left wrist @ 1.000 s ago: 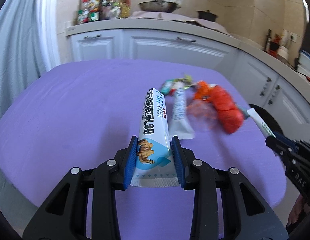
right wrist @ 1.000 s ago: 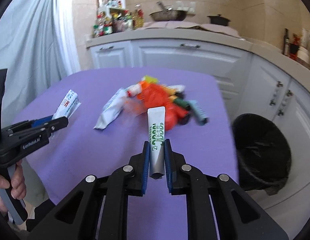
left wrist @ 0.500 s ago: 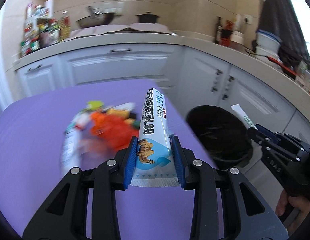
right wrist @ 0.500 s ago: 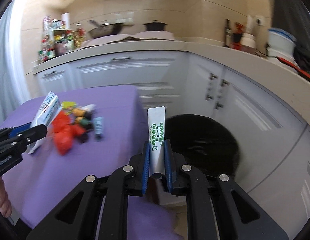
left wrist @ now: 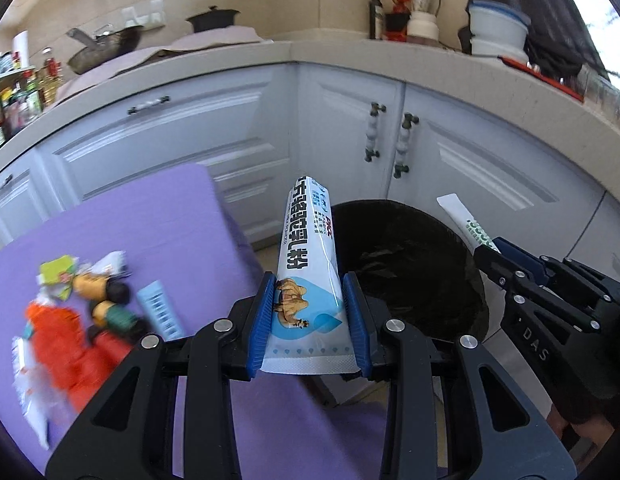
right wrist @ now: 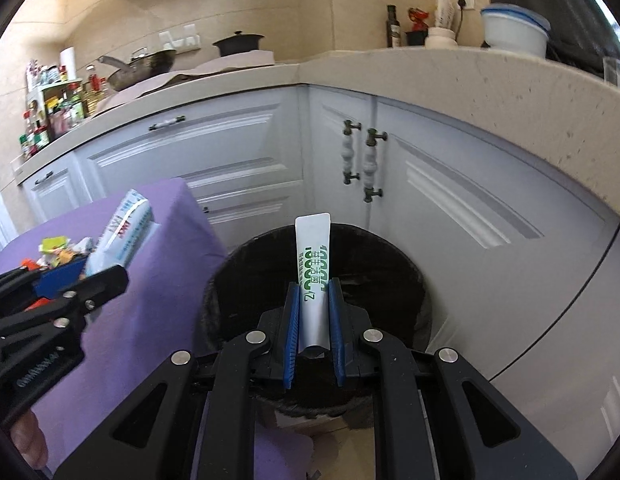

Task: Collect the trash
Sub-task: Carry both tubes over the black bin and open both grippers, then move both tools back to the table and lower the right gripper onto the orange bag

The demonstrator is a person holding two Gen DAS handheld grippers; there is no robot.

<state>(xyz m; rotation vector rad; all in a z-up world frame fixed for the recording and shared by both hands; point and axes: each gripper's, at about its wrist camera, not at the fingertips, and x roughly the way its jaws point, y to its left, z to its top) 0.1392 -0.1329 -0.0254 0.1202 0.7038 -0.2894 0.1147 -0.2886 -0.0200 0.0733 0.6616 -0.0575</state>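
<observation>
My left gripper is shut on a white and blue milk powder sachet, held at the table's right edge beside the black trash bin. My right gripper is shut on a white tube with green print, held over the open bin. The right gripper also shows in the left wrist view, the left gripper in the right wrist view. A pile of wrappers lies on the purple table.
White cabinets with handles run behind the bin and round the corner. The counter above holds a wok, a pot, bottles and bowls. The bin stands on the floor between the table and the cabinets.
Both grippers have swung right from over the table to the trash bin, each still holding its item. The wrapper pile now lies at the left.
</observation>
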